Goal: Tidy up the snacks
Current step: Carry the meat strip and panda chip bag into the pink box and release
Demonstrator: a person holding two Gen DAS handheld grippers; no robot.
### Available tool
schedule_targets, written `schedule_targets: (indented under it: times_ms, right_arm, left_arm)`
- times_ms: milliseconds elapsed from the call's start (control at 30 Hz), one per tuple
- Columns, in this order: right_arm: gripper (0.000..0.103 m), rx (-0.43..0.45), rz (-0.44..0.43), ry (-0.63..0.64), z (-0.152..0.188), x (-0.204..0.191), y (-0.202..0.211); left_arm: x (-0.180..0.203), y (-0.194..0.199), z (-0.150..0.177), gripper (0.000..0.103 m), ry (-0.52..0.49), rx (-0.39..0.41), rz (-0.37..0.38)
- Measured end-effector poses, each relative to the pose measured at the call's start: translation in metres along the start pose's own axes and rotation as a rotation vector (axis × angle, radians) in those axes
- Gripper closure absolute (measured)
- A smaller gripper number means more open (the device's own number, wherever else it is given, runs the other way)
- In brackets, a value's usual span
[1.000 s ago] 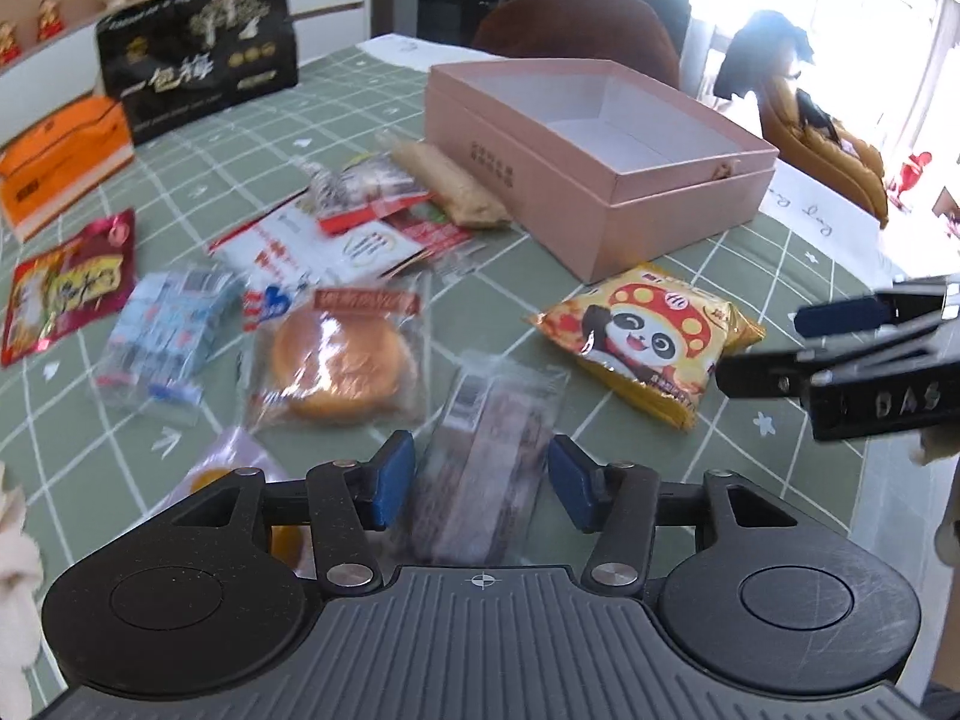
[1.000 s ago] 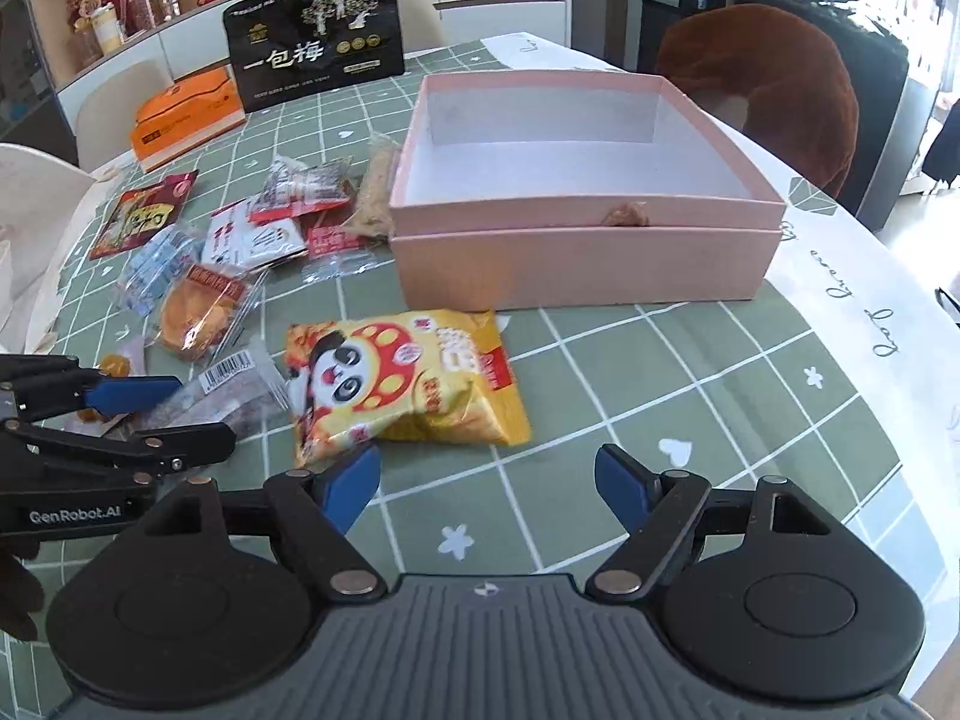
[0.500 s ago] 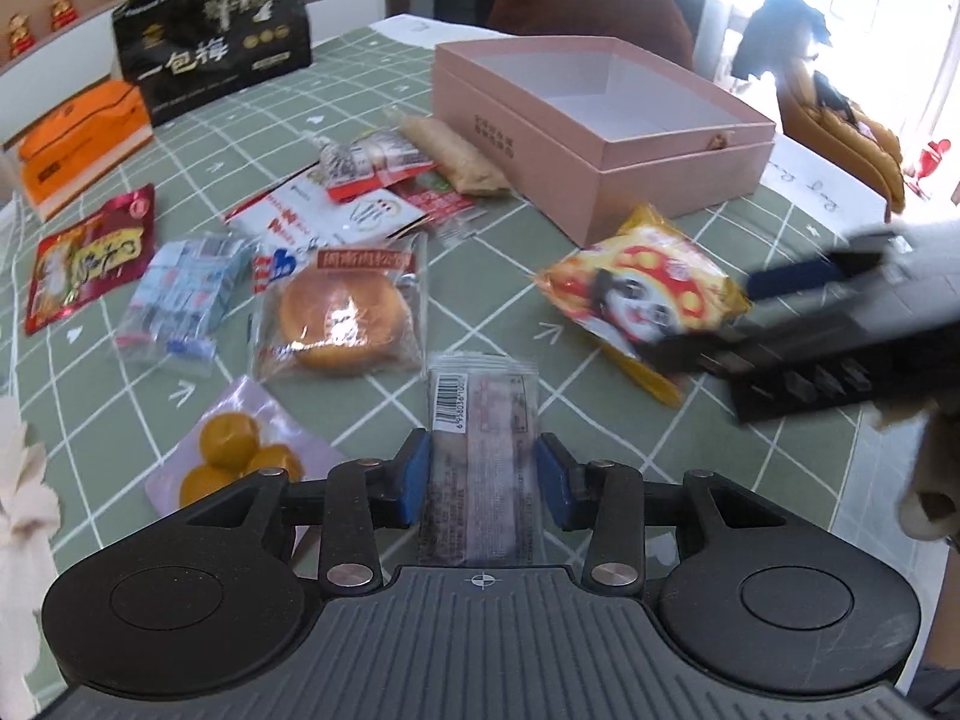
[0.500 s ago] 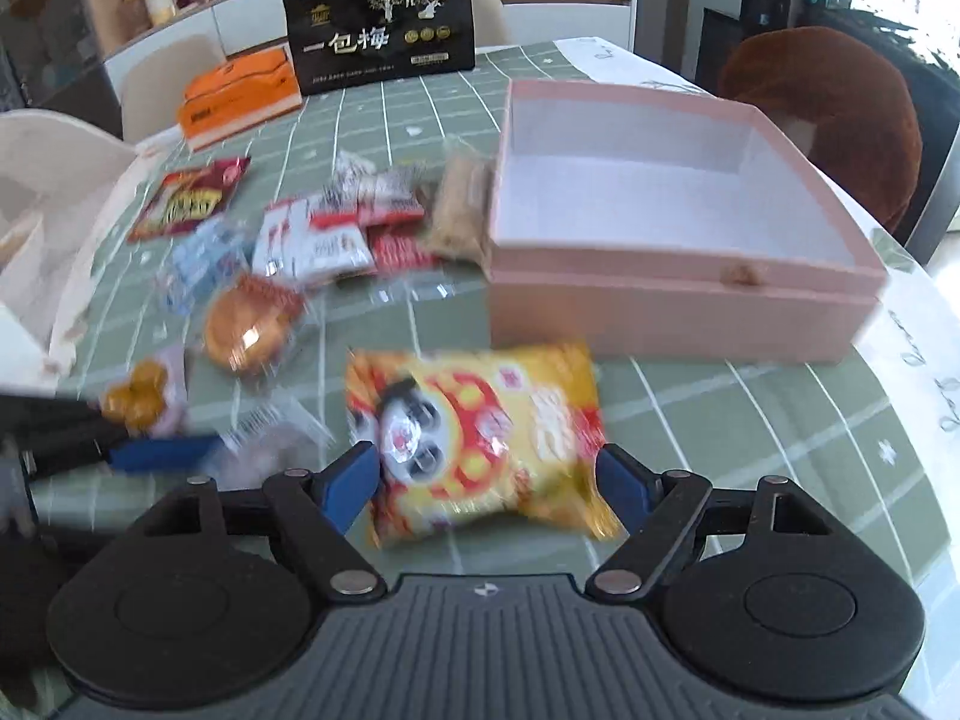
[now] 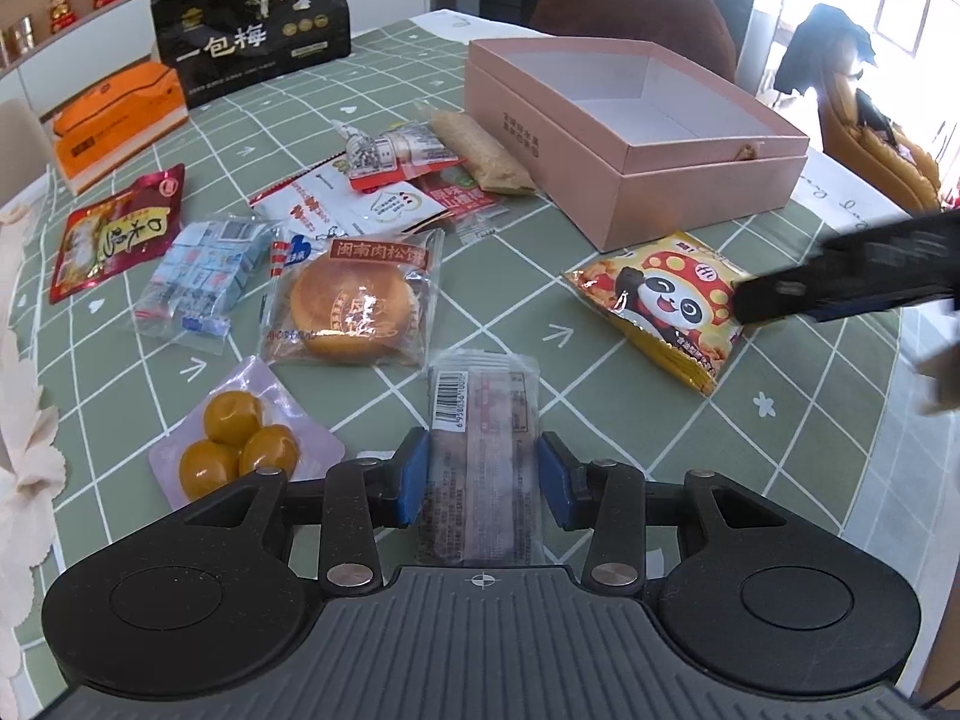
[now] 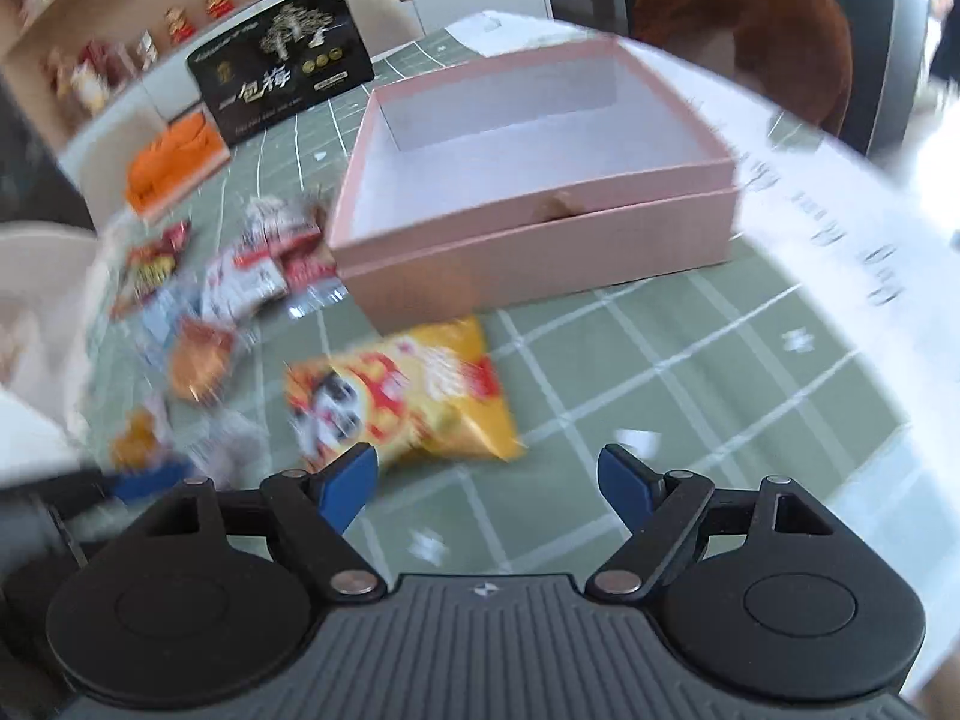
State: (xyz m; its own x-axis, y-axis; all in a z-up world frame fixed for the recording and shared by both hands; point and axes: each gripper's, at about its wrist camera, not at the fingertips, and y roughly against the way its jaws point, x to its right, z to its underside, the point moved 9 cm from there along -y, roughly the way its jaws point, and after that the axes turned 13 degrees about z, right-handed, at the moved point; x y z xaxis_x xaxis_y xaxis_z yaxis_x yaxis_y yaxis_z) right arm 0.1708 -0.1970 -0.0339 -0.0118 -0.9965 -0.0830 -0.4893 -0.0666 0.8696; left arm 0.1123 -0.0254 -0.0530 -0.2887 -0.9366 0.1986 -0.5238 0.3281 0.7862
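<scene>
Near the front edge of the green checked table [image 5: 600,276], the left gripper [image 5: 483,480] has its blue pads closed against both long sides of a clear-wrapped snack bar [image 5: 483,420], barcode end pointing away from the camera. Just left of it lies a pale pouch of three yellow balls [image 5: 240,444], and beyond that a round cake in clear wrap [image 5: 351,306], a packet of small blue-wrapped sweets [image 5: 198,276] and a red pouch [image 5: 117,234] toward the left edge. A heap of mixed packets [image 5: 396,180] sits against the left wall of the open pink box [image 5: 678,192], which stands toward the far right of the surface. At the far edge stand a black bag [image 5: 252,24] and an orange box [image 5: 114,120].

The right gripper [image 6: 489,483] hovers with its jaws wide and nothing between them (its view is blurred); the yellow panda snack bag [image 6: 402,396] lies on the cloth just beyond its left pad, in front of the box's near corner. In the left view that gripper [image 5: 852,282] reaches in from the right edge, its tip over the panda bag [image 5: 666,300].
</scene>
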Motion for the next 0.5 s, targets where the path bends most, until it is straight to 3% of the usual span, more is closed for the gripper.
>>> schedule_targets:
  times_ms: [100,300,500]
  right_arm:
    - [0.021,-0.041,0.034,-0.002,-0.01,-0.021,-0.027]
    - [0.014,-0.004,0.084,0.113,-0.016,-0.065,-0.041]
    - [0.014,0.032,0.066,0.154,0.003,-0.053,-0.028]
  left_arm:
    - [-0.001,0.002,0.0,0.058,0.015,-0.003,0.008]
    - [-0.003,0.007,0.006,0.058,0.028,0.006,0.016]
    - [-0.003,0.008,0.007,0.058,0.033,0.013,0.021]
